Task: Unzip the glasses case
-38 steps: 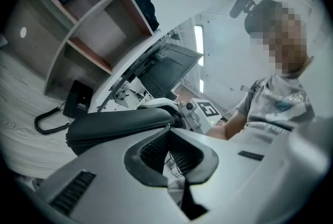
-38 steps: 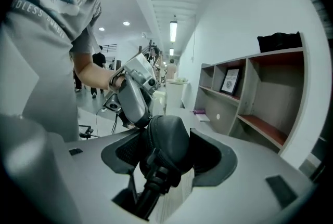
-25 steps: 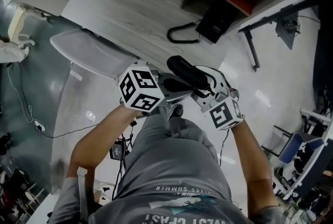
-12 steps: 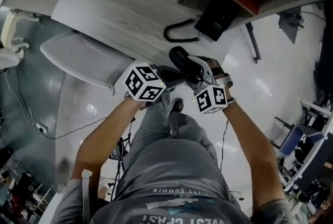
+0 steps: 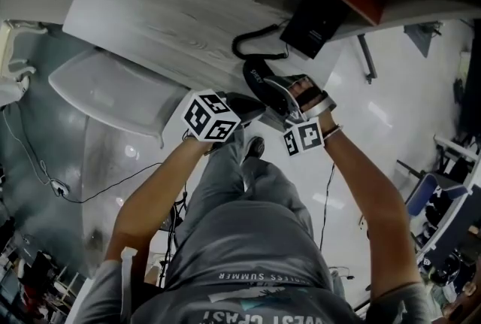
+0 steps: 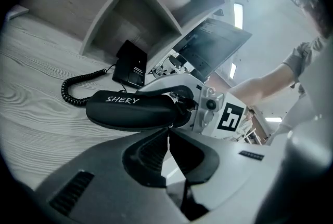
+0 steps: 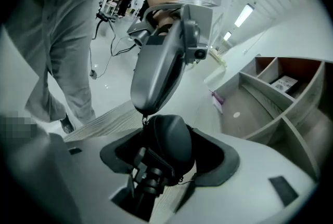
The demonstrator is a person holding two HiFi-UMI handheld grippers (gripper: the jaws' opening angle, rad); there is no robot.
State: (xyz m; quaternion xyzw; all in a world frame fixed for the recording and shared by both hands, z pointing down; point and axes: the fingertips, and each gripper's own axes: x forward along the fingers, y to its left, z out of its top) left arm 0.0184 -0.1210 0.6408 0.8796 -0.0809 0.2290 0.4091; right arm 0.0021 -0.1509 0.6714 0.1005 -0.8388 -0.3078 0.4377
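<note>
Tabletop (image 5: pixel 165 22) of pale wood grain fills the upper left of the head view, with a coiled cord (image 5: pixel 254 46) and a black box (image 5: pixel 312 20) near its front edge. Left gripper (image 5: pixel 258 106) reaches in from the left, jaws pressed fully together, their tips pinching the small pull (image 7: pixel 144 120) on the edge of the case (image 5: pixel 261 80). The case is black with white lettering on its side and lies level at the table's front edge, between the two grippers. Whether it rests on the wood I cannot tell. Right gripper (image 5: pixel 284 95) comes from the right, jaws set wide around one end of the case and gripping it. They have just been opening a little, with the case between them.
</note>
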